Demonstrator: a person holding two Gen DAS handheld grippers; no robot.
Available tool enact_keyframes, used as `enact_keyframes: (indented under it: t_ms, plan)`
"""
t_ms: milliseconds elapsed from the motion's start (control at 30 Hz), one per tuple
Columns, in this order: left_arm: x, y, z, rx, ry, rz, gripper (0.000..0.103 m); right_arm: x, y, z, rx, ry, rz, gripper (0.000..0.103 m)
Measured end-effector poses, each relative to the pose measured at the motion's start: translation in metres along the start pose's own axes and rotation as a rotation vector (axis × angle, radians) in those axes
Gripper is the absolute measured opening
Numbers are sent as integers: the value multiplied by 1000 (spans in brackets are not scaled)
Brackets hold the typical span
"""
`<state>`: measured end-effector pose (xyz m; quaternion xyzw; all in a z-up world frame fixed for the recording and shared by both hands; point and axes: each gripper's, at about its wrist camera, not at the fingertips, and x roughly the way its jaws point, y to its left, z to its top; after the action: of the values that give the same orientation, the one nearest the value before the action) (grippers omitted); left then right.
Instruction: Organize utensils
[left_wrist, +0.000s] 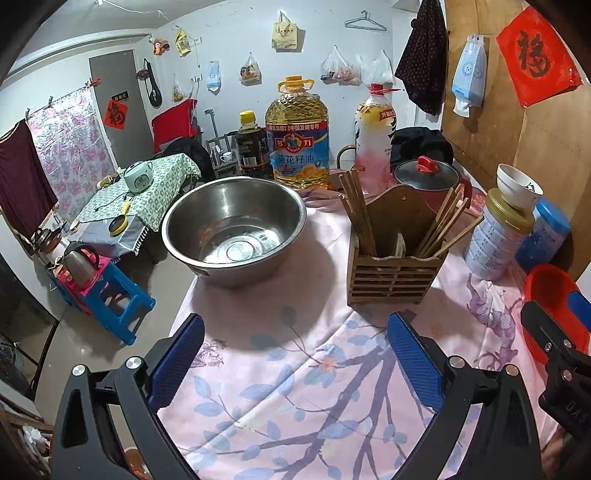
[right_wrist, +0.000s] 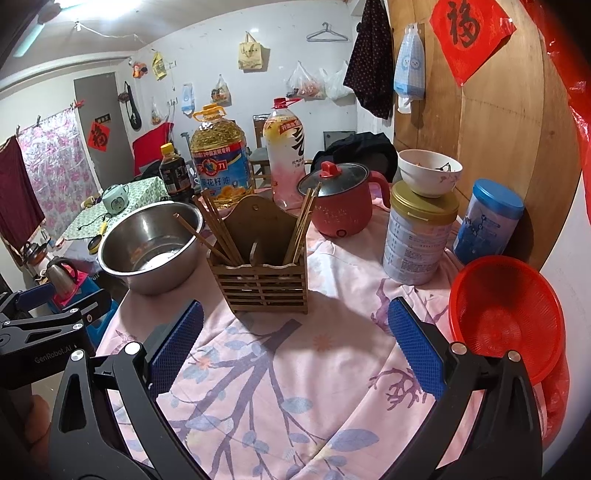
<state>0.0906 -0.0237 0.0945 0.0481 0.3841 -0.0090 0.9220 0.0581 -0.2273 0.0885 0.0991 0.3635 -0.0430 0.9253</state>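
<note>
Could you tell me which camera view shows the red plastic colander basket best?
The right wrist view: the red plastic colander basket shows nearly whole, mesh included. The left wrist view catches only part of it, behind the other gripper.

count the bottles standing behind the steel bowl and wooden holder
3. A dark sauce bottle with a yellow cap on the left, a big yellow oil jug in the middle, a pink-white bottle with a red cap on the right. Others may be hidden behind.
</note>
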Motion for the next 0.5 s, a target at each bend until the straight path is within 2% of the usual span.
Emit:
enact_keyframes:
  t_ms: [500]
  plan:
    - [1,0,1,1,3,0,97,4,0,0,2,3,0,97]
